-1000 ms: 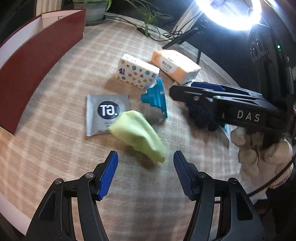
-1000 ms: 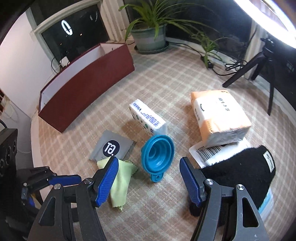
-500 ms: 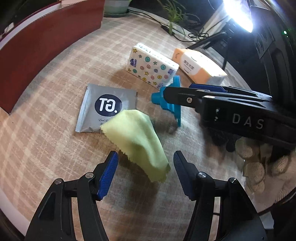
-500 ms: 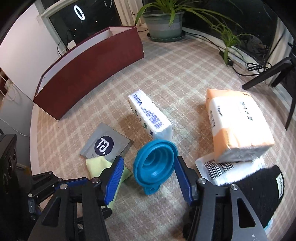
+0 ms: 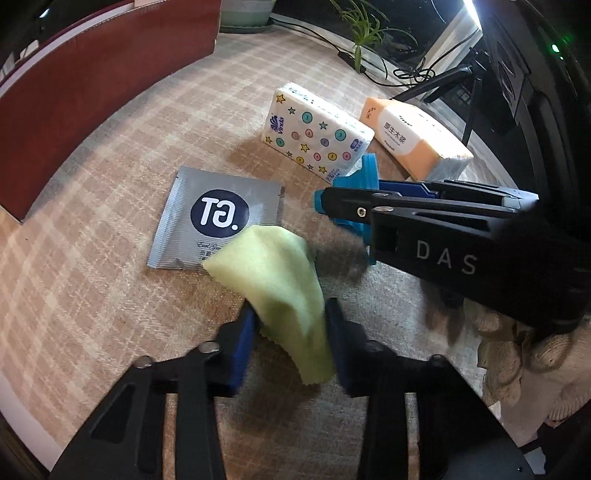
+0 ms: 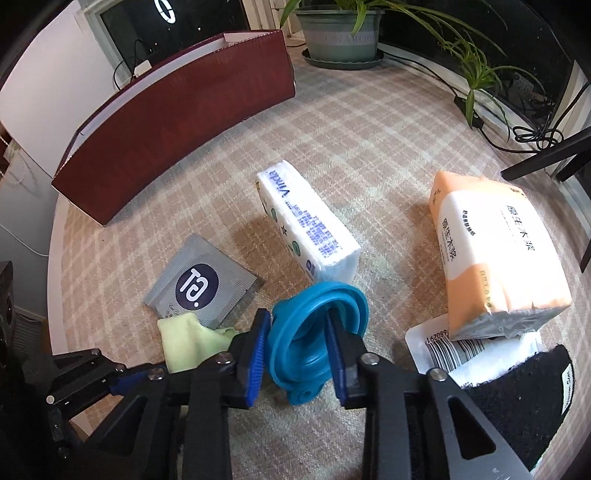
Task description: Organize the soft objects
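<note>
Cloth (image 5: 280,284) overlaps sachet (image 5: 218,218); funnel (image 6: 317,332) betw. cloth & tissue pack (image 6: 495,258).

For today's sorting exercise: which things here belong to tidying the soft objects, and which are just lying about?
Job: green cloth in left gripper; blue funnel in right gripper; Vinda tissues; orange tissue pack; red box.
Lying about: potted plant; tripod.

My left tongs (image 5: 288,330) point steeply down, and their jaws have just been closing, the blue pads now pinching the yellow-green cloth (image 5: 277,280) between them. My right tongs (image 6: 295,343) also tilt steeply down; their jaws have just been closing on the blue funnel (image 6: 314,332), one pad outside its wall, the other inside its rim. A white-gloved hand (image 5: 517,354) holds the right tongs.
</note>
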Demonstrator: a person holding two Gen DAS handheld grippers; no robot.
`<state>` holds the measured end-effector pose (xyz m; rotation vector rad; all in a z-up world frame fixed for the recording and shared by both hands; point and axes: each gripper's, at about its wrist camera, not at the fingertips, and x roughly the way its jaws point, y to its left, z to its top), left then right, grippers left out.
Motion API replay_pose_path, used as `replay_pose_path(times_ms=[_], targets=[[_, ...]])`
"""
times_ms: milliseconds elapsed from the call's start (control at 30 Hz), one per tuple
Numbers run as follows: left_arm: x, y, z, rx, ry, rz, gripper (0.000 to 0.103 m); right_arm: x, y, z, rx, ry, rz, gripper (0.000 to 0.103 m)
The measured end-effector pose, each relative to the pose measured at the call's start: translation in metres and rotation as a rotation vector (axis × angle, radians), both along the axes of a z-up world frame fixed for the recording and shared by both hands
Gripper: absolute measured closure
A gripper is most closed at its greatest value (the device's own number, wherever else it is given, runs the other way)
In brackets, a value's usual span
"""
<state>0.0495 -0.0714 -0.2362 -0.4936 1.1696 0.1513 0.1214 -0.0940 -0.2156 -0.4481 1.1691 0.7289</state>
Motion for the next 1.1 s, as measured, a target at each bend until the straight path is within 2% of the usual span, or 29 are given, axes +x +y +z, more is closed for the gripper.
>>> replay_pose_path(times_ms=[33, 100, 200, 500, 800, 933, 1000, 1100], targets=[[0.000, 0.001, -0.001, -0.003, -0.003, 0.003, 0.079, 0.000, 0.000, 0.000, 0.001, 0.002, -0.001, 0.082], [-0.001, 0.004, -0.002, -0.018, -0.001, 0.005, 0.093, 0.000, -0.001, 0.000, 0.008, 0.006, -0.001, 0.087], [-0.005, 0.006, -0.003, -0.038, -0.008, 0.004, 0.096, -0.002, -0.001, 0.001, 0.008, 0.003, 0.006, 0.092], [-0.024, 0.012, 0.007, -0.068, -0.040, -0.013, 0.098, -0.006, -0.013, 0.010, 0.028, -0.016, -0.022, 0.094], [-0.050, 0.035, 0.038, -0.076, -0.110, -0.003, 0.099, -0.015, -0.032, 0.030, 0.072, -0.036, -0.061, 0.094], [-0.056, 0.046, 0.058, -0.066, -0.157, -0.002, 0.099, -0.022, -0.038, 0.043, 0.093, -0.051, -0.074, 0.094], [-0.057, 0.050, 0.068, -0.036, -0.185, -0.017, 0.099, -0.025, -0.040, 0.051, 0.106, -0.065, -0.075, 0.094], [-0.056, 0.057, 0.065, -0.057, -0.181, -0.022, 0.099, -0.031, -0.037, 0.064, 0.117, -0.093, -0.074, 0.094]])
